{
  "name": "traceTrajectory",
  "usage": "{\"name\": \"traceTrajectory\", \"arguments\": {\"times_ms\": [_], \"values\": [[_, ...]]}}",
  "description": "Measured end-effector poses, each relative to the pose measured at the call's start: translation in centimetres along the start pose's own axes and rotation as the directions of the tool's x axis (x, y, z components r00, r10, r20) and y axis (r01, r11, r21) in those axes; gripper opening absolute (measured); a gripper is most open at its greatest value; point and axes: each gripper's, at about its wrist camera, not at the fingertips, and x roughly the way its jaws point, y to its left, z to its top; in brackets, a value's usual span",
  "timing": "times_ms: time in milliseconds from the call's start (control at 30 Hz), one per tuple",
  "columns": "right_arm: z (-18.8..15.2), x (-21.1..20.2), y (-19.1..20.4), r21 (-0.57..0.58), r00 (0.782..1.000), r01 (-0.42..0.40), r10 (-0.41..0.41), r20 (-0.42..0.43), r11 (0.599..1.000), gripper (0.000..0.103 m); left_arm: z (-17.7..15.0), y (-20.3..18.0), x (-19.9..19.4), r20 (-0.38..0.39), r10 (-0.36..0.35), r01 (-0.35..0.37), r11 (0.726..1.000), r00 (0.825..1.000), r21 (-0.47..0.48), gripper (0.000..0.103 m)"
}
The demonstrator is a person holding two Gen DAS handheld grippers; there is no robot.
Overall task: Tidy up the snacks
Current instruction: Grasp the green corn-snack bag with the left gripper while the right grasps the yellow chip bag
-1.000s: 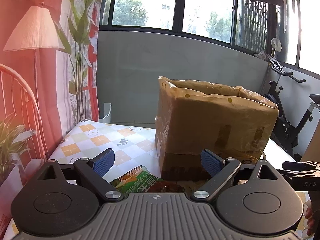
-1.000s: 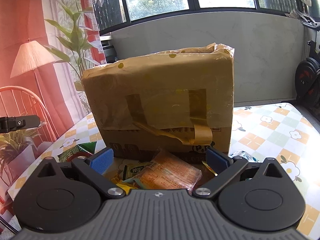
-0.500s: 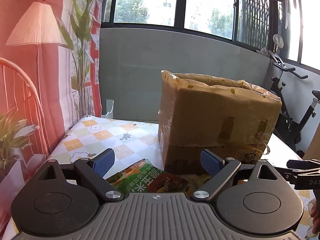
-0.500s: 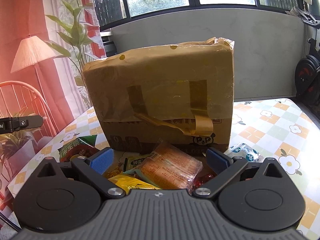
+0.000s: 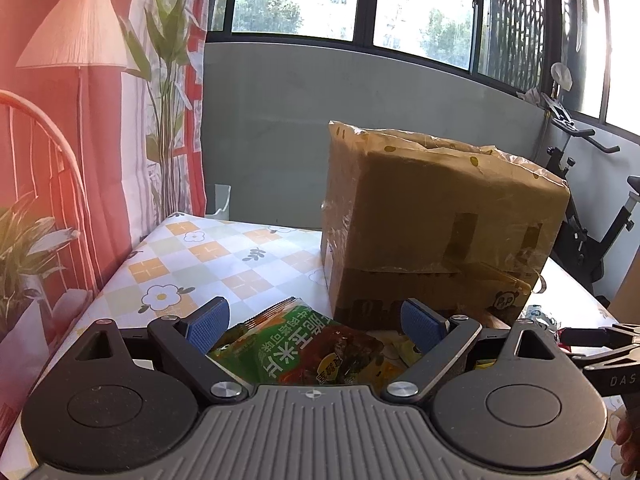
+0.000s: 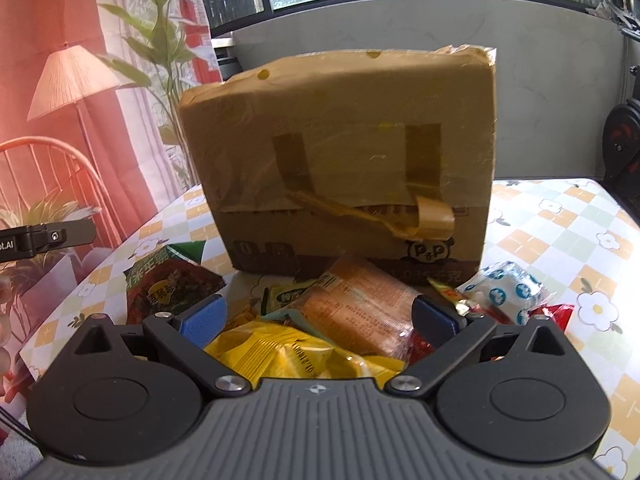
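Left hand-held gripper (image 5: 316, 322): black two-finger tool with blue ribbed pads, jaws spread wide, grasping nothing; it hangs over a green foil snack packet with white lettering and a red food picture (image 5: 304, 354), which lies flat on the table between the fingers.

Right hand-held gripper (image 6: 318, 314): same build, jaws likewise spread, nothing held. Below and between its fingers lies the snack heap.

Snack heap, on the table just in front of the box:
- crinkled yellow plastic bag (image 6: 296, 354), nearest the camera;
- clear-wrapped orange-brown cake packet with printed label (image 6: 360, 306), resting partly on the yellow bag;
- small green-and-yellow sachet (image 6: 286, 294), left of the cake packet;
- white pouch with blue round prints (image 6: 506, 288), to the right;
- red wrapper (image 6: 558, 314), just beside the white pouch.

Tall brown cardboard box wrapped in glossy tape, loose tape strip curling off its front (image 6: 344, 152): stands upright behind the heap.

Table with checked floral cloth in orange, green and white (image 6: 560, 216): bears everything listed.
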Motion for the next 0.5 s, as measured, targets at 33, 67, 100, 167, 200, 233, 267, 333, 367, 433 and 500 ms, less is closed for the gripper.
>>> {"name": "traceTrajectory", "arguments": {"times_ms": [33,67,100,167,200,233,267,333,367,433,500], "values": [[-0.2,0.3,0.2,-0.004,1.0,-0.006,0.006,-0.018,1.0,0.101,-0.1,0.0,0.0,0.004,-0.004,0.004,1.0,1.0,-0.001,0.094],[-0.4,0.6,0.5,-0.01,0.999,-0.007,0.006,-0.039,1.0,0.101,-0.2,-0.1,0.0,0.005,-0.007,0.007,1.0,1.0,-0.001,0.094],[-0.8,0.9,0.8,-0.012,0.998,-0.009,0.008,-0.066,1.0,0.101,-0.3,-0.1,0.0,0.003,-0.008,0.009,1.0,1.0,-0.002,0.094],[-1.3,1.3,1.1,-0.016,0.995,-0.001,-0.001,-0.097,1.0,0.102,-0.4,-0.1,0.2,-0.003,-0.011,0.011,1.0,1.0,-0.007,0.094],[-1.5,1.3,1.0,-0.004,0.995,-0.006,0.006,-0.098,1.0,0.102,-0.5,-0.1,0.3,-0.004,-0.012,0.012,1.0,1.0,-0.01,0.094],[-1.7,1.5,0.9,0.009,0.993,-0.009,0.01,-0.118,1.0,0.101,-0.5,-0.2,0.3,-0.005,-0.014,0.013,1.0,1.0,-0.01,0.094],[-1.8,1.6,0.7,0.016,0.991,-0.003,0.005,-0.134,1.0,0.101,-0.6,-0.3,0.4,-0.009,-0.015,0.014,1.0,1.0,-0.009,0.094],[-2.2,2.0,0.4,0.029,0.987,0.027,-0.022,-0.161,0.999,0.101,-0.7,-0.5,0.7,-0.022,-0.017,0.017,1.0,1.0,-0.003,0.094],[-2.5,2.3,0.2,0.04,0.983,0.045,-0.037,-0.182,0.998,0.101,-0.8,-0.7,0.8,-0.028,-0.02,0.02,1.0,0.999,-0.002,0.094],[-3.0,2.7,-0.7,0.089,0.975,0.045,-0.024,-0.22,0.995,0.099,-0.9,-0.8,0.8,-0.031,-0.024,0.024,1.0,0.999,-0.002,0.094],[-3.3,2.7,-1.4,0.135,0.973,0.02,0.012,-0.229,0.991,0.097,-1.0,-1.0,0.9,-0.031,-0.027,0.027,1.0,0.999,-0.002,0.094]]}}
